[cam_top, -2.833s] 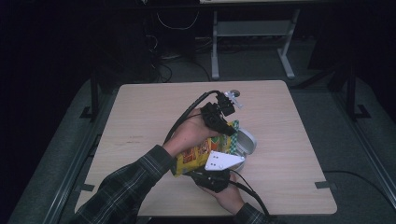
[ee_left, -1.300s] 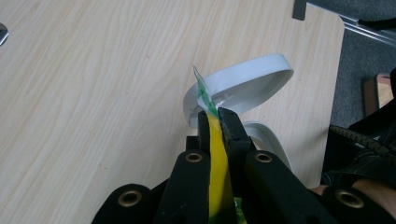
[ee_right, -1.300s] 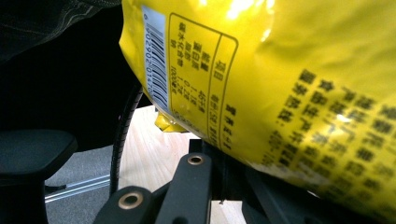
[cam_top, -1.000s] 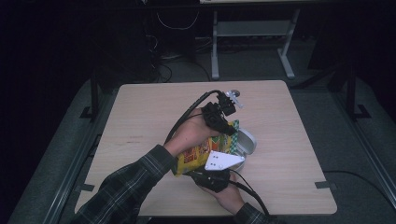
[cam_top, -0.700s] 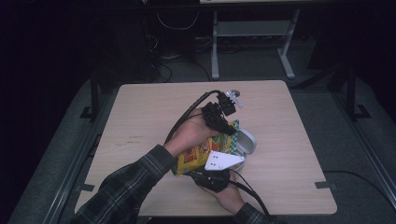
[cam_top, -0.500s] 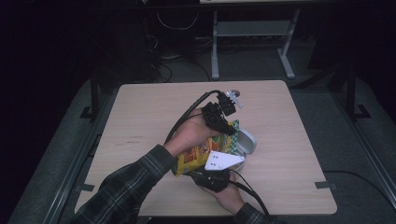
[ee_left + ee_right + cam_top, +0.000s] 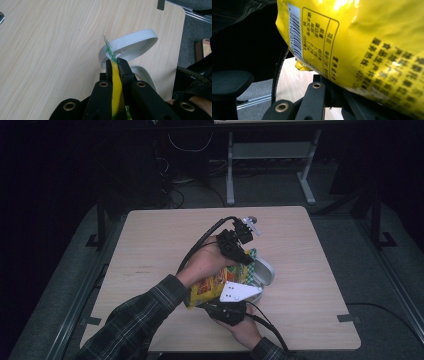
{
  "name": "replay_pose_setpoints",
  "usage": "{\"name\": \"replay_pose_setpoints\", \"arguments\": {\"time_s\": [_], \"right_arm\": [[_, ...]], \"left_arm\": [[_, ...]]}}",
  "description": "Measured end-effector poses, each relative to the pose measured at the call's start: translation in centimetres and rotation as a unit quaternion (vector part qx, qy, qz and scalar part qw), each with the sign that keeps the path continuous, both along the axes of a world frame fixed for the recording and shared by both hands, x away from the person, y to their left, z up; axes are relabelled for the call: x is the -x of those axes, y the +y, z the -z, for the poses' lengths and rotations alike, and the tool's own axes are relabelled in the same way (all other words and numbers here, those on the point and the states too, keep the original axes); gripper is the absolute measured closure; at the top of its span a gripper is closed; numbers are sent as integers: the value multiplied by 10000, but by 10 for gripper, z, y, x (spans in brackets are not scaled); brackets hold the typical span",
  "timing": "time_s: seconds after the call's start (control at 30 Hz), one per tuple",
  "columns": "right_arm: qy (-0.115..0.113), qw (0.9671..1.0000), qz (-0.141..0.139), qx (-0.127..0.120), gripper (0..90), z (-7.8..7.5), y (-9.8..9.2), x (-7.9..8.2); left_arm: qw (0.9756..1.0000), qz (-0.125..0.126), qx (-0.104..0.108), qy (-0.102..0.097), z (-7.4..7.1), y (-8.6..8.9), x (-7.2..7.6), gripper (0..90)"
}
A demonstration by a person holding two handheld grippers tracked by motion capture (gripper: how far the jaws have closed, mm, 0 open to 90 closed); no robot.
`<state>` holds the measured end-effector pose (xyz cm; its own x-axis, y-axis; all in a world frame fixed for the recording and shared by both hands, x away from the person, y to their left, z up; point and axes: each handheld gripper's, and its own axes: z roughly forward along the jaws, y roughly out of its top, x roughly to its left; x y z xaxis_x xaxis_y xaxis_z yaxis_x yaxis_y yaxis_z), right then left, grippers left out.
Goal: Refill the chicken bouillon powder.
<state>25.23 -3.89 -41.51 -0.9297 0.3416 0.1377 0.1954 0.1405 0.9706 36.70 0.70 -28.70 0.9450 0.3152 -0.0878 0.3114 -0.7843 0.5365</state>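
Left gripper (image 7: 114, 65) fingers clamp yellow snack bag (image 7: 116, 87) top edge; right gripper (image 7: 227, 307) fingers grip bag's lower end; white bowl (image 7: 132, 46) beneath, on table (image 7: 165, 240).

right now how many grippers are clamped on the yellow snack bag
2. The left gripper pinches the yellow snack bag at its green top edge, over the white bowl; the right gripper holds its lower end, nearer the person.

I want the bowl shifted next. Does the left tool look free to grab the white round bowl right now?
Probably not: the left tool is shut on the yellow snack bag, though the white round bowl lies just beyond its tips.
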Motion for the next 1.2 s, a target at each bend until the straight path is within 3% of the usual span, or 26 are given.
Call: {"name": "replay_pose_setpoints", "arguments": {"time_s": [1.2], "right_arm": [[52, 9999, -11, -96, 900, -1, 1, -1]], "left_arm": [[10000, -25, -57, 9, -1, -1, -1, 896]]}}
